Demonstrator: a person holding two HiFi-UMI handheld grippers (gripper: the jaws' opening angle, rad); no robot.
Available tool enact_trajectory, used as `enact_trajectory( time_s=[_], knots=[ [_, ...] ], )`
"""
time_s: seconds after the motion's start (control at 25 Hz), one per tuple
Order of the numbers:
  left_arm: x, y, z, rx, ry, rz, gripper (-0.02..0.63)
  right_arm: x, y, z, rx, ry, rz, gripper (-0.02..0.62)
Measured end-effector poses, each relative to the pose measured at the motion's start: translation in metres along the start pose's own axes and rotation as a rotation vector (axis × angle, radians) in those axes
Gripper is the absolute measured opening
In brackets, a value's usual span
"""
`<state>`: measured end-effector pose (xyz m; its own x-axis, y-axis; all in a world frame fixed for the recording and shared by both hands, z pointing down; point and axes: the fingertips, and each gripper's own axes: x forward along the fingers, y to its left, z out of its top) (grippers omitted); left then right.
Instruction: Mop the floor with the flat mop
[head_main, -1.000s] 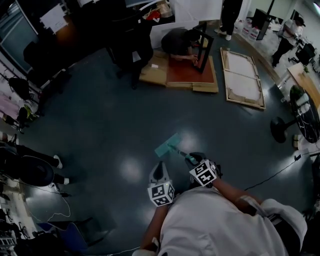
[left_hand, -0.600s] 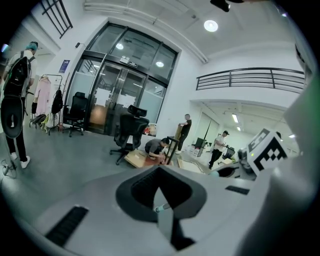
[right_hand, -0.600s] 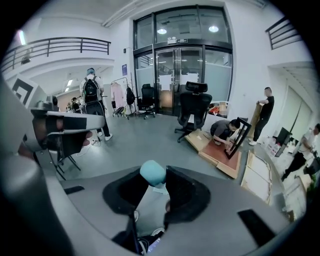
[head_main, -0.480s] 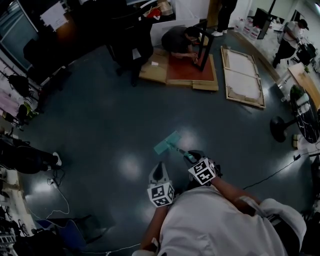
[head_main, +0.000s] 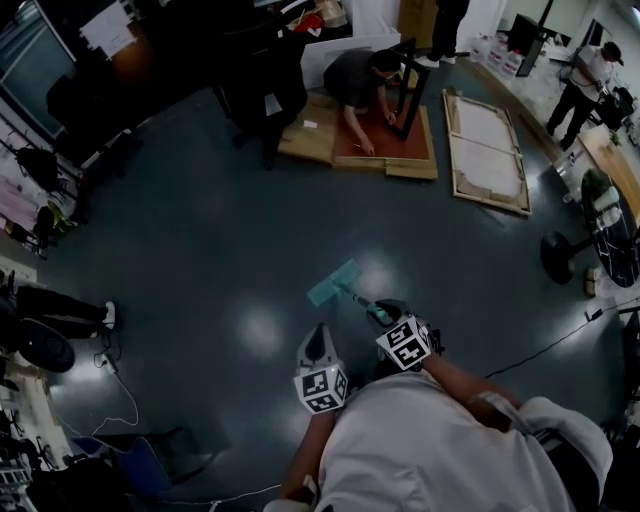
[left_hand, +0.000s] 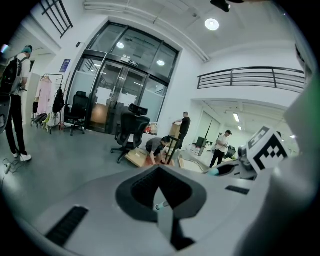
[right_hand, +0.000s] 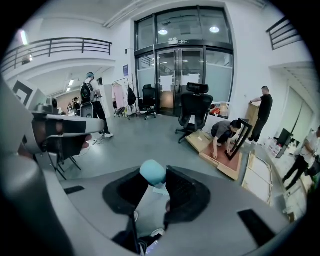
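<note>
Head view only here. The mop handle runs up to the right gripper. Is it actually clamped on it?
Observer: Yes. In the right gripper view, the right gripper has its jaws closed on the rounded teal end of the mop handle.
Operator: Is the left one helping?
Observer: No. The left gripper view shows the left gripper with its jaw tips together and nothing held.
Operator: What's past the top of my frame?
Observer: Tall glass doors, seen in the right gripper view, with a black office chair in front of them.
</note>
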<state>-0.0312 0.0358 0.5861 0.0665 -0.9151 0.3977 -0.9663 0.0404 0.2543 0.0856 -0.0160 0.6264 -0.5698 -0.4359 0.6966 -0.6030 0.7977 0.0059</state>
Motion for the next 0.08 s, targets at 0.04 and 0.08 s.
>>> enact_trajectory(
  time_s=[0.04,0.08],
  knots=[
    [0.0004,0.0002,-0.0012,0.000,0.001,0.001,0.005,0.0009,-0.0007,-0.0012,-0.001,-0.002,-0.001,0.114],
    [0.0007,0.0005,-0.0023,0.000,0.002,0.003,0.005,0.0019,-0.0014,-0.0025,-0.001,-0.004,-0.001,0.114]
  ],
)
